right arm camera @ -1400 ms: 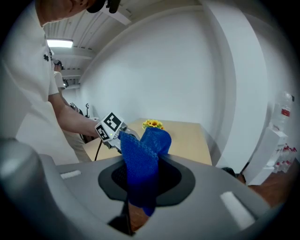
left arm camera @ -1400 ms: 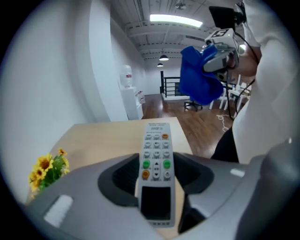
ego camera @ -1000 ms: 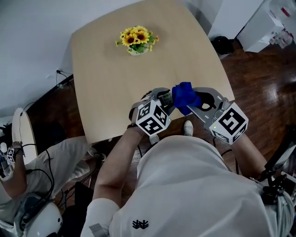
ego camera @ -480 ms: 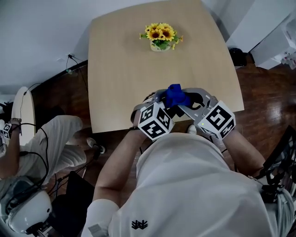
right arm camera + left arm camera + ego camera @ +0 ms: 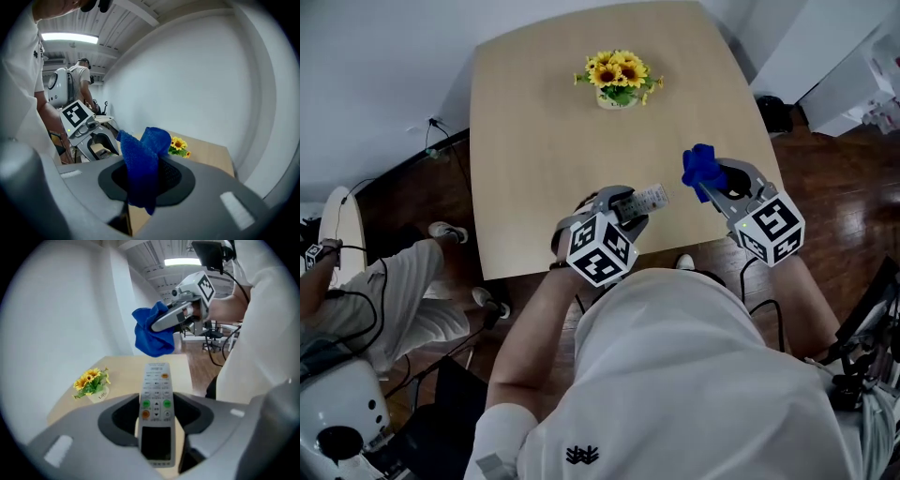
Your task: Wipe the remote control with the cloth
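Remote control (image 5: 157, 401) is sitting clamped between the jaws of the left gripper (image 5: 625, 205), which are pressing on its display end while the button end is sticking out free toward 2 o'clock. It is hovering over the table (image 5: 525, 141) close to the 6 o'clock edge. The right gripper (image 5: 719, 182) is squeezing its jaws together on the blue cloth (image 5: 142, 161), whose bunch is bulging above them with a tail dangling below. The cloth is waiting well apart from the remote, at about 2 o'clock from it in the head view, so no wiping contact is happening yet.

My judgement is that several things are threatening from here:

- Only one end is being gripped, so pressure from the cloth on the free end is likely to be levering the remote round in the jaws, or out of them.
- Being so near the 6 o'clock edge, a loosened remote is risking a drop to the floor and not onto the wood.
- The cloth is being pinched as a loose wad; dragging it along the buttons could be tugging it free.
- The sunflowers (image 5: 617, 75) at 12 o'clock are standing well clear and are facing no danger
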The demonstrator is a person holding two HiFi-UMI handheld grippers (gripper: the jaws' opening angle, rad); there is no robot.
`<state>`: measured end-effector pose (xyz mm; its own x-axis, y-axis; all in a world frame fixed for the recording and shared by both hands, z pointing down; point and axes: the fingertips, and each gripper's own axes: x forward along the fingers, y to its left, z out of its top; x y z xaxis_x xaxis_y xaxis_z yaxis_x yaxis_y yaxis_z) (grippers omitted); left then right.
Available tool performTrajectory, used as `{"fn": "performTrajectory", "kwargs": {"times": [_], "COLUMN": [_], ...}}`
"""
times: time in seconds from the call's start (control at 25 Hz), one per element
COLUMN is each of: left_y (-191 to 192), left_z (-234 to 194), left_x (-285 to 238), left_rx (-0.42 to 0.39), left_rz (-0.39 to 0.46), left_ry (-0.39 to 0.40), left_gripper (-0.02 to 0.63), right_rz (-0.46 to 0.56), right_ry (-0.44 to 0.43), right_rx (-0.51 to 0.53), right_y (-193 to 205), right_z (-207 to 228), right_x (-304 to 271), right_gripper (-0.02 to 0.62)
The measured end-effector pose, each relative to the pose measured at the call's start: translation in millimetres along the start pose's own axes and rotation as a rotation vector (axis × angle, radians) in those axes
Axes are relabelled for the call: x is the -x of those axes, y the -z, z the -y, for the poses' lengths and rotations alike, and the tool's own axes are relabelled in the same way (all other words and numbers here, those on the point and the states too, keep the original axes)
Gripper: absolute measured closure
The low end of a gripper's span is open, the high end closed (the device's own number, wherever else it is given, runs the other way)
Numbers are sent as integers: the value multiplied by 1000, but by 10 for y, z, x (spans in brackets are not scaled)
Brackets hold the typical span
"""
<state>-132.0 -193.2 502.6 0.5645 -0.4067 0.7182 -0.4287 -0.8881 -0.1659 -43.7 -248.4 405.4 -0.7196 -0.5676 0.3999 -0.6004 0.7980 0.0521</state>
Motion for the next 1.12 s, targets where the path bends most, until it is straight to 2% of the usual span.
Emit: {"fn": "performTrajectory", "kwargs": {"times": [0.12, 0.2, 0.4, 0.52, 0.64, 0.8, 1.12], "left_y": [-24, -56, -162, -252, -346, -363, -247], "left_z": [-18, -16, 68, 95, 82, 109, 134], "left_x": [-24, -47, -111, -124, -130, -108, -53], "left_rx": [-6, -11, -28, -34, -37, -13, 6], "left_rz": [4, 6, 9, 19, 30, 46, 42], "left_ry": [2, 2, 12, 10, 7, 9, 16], "left_gripper": [367, 367, 367, 367, 367, 367, 367], "right_rz": [27, 58, 138, 154, 156, 110, 31], "right_ry": [22, 1, -157, -246, -298, -286, -164], "right_rx": [-18, -12, 19, 37, 34, -28, 6], "right_y": [-90, -213, -502, -572, -572, -369, -74], "right_z": [82, -13, -626, -970, -1136, -1088, -702], "right_x": [49, 47, -33, -90, -171, -291, -229], "right_gripper": [518, 518, 517, 518, 518, 518, 517]}}
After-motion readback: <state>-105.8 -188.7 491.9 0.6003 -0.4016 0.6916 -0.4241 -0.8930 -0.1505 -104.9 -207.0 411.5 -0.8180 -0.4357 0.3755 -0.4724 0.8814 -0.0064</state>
